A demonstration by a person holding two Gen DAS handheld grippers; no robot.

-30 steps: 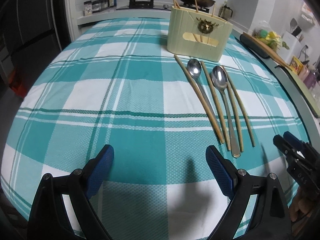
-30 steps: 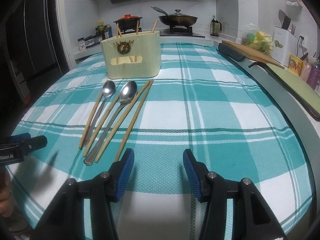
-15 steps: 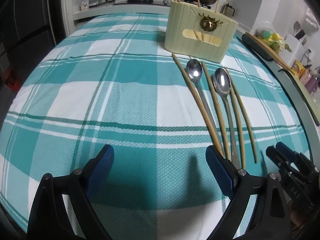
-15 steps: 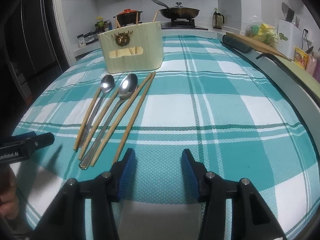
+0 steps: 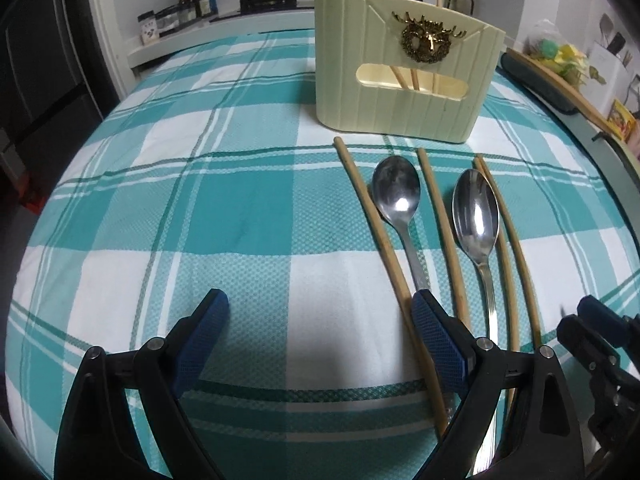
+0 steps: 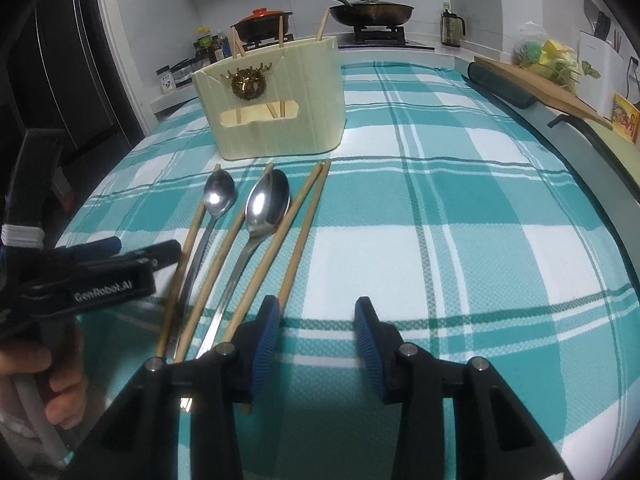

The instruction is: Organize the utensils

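On the teal checked cloth (image 5: 240, 208), left gripper (image 5: 320, 340) gapes empty while right gripper (image 6: 316, 340), jaws closing on nothing, lines up beside the rightmost chopstick (image 6: 304, 232) just left of its jaws, a leftward nudge needed before pinching

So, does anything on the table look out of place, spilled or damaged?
Nothing is spilled or visibly damaged. The only untidy part: four chopsticks and two spoons lie loose and mixed on the checked cloth in front of the cream holder, which already has three chopsticks standing in it.

Two spoons (image 5: 397, 196), four loose chopsticks (image 5: 376, 224), one holder (image 5: 400, 80)
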